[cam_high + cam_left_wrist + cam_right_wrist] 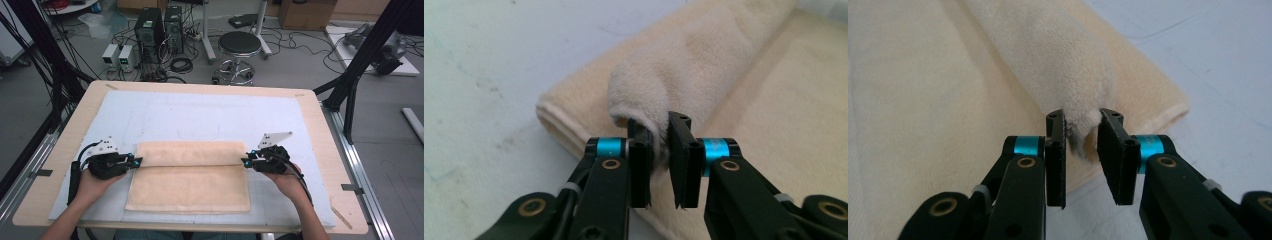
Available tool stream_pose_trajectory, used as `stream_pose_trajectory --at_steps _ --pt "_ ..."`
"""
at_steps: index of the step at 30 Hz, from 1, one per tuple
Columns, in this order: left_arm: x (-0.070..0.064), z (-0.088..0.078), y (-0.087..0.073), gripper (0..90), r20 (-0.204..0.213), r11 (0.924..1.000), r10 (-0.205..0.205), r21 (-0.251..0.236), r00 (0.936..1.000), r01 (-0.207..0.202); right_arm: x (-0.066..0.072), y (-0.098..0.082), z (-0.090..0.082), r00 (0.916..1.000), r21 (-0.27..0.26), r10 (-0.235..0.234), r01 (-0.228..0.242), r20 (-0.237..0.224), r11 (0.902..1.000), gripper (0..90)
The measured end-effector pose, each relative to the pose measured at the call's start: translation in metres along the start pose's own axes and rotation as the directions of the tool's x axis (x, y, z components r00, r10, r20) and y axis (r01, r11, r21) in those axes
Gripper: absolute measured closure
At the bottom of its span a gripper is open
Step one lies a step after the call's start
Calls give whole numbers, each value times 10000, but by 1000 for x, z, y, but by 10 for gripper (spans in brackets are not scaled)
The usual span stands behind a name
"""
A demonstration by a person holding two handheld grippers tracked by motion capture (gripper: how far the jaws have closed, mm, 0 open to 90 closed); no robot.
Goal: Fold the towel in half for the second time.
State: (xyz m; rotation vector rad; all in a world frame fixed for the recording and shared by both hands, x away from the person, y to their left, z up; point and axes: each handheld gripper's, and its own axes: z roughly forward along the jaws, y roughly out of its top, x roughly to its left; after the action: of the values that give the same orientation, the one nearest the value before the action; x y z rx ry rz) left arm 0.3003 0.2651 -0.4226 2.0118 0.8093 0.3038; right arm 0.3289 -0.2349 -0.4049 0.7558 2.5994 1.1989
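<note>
Towel (190, 182), one only, cream, lies folded on the pale mat (200, 115) toward the near side of the table (320, 130); the high view shows both hands at its two ends, plus a stool (239, 50) and two computer towers (160, 27) on the floor beyond; the left gripper (659, 145) view shows its jaws slightly parted, a raised fold of cloth between them, the grip loosening; the right gripper (1083, 137) view shows the same, the fold's corner barely touching one pad.

Lab: computer towers (160, 27), floor cables (182, 64)
</note>
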Motion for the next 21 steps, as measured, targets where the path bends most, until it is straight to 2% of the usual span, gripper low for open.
stream_pose_trajectory --at_steps 5,8,12,15,19,21 --pt "-2 -13 -11 665 -9 9995 -116 293 9999 116 2 -13 -6 9997 -25 227 -226 35 9997 698" --pt "-5 -19 -12 531 27 9995 -94 308 10000 93 8 -12 -12 10000 -225 34 -34 8 9997 639" --pt "-12 -21 -11 454 229 9998 34 214 9997 -39 14 -9 -19 9996 -536 -84 70 -253 9985 578" --pt "-18 -18 -11 450 487 9995 185 251 9986 -197 18 -9 -19 9984 -559 -226 196 -525 9982 554" --pt "-21 -12 -11 499 734 9971 551 488 9958 -588 24 -12 -8 9959 -120 -582 576 -691 9983 539" --pt "-19 -9 -11 520 775 9967 495 603 9958 -543 26 -12 -2 9947 81 -755 762 -703 9971 539"
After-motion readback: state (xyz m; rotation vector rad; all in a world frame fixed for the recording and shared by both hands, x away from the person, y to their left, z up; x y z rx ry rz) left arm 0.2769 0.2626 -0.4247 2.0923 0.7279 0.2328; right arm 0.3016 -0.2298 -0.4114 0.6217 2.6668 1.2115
